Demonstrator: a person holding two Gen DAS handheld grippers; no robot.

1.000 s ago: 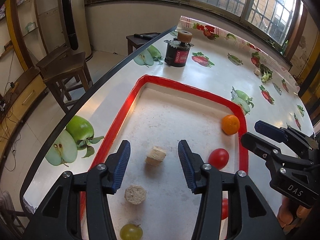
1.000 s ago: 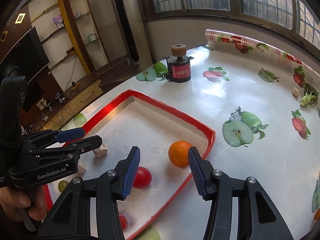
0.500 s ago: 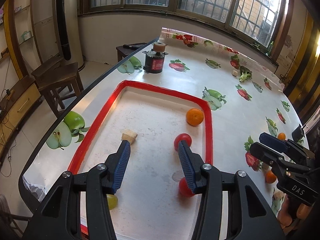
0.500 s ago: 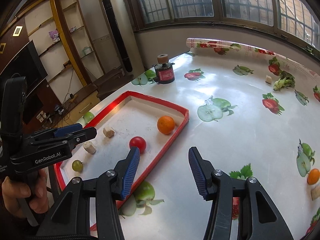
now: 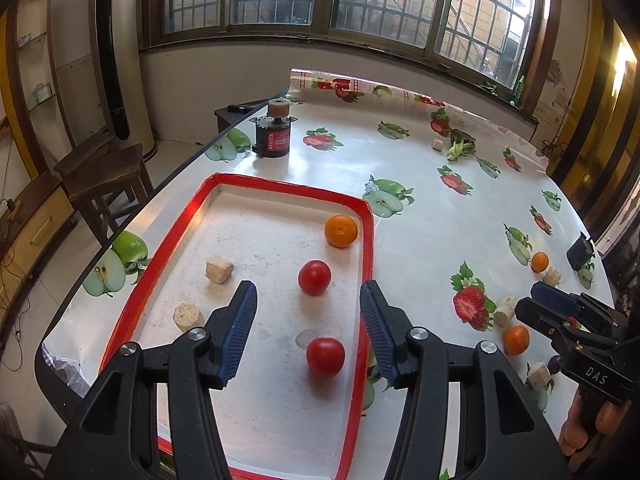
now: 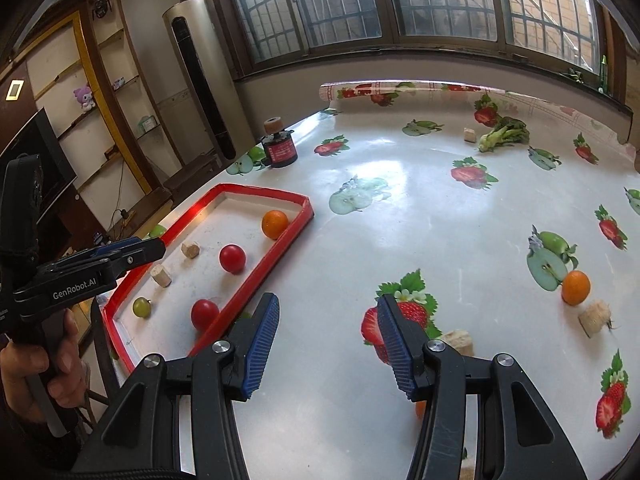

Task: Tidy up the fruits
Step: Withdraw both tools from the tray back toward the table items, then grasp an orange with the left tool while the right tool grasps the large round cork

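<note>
A red-rimmed tray [image 5: 370, 240] holds an orange [image 5: 341, 231], two tomatoes [image 5: 314, 277] [image 5: 325, 357] and two beige chunks [image 5: 219, 270]. A green grape [image 6: 141, 307] lies at the tray's near end. My left gripper [image 5: 308, 294] hangs above the tray, its jaws opening with nothing gripped. My right gripper [image 6: 328, 308] stands open over bare tablecloth just right of the tray, also empty. Loose oranges [image 5: 539, 261] [image 5: 516, 340] lie on the table to the right. One orange [image 6: 575, 287] shows in the right wrist view too.
Beige chunks [image 6: 595, 317] [image 6: 456, 338] lie among the loose oranges. A black cylinder topped with a cork [image 5: 273, 136] stands beyond the tray, and a green vegetable [image 6: 504, 134] lies far back. The table edge runs along the left, with a wooden stool [image 5: 104, 168] beside it.
Both grippers drew back and rose, so more of the table shows. The right gripper shifted right, off the tray and over the tablecloth. The left jaws widened.
</note>
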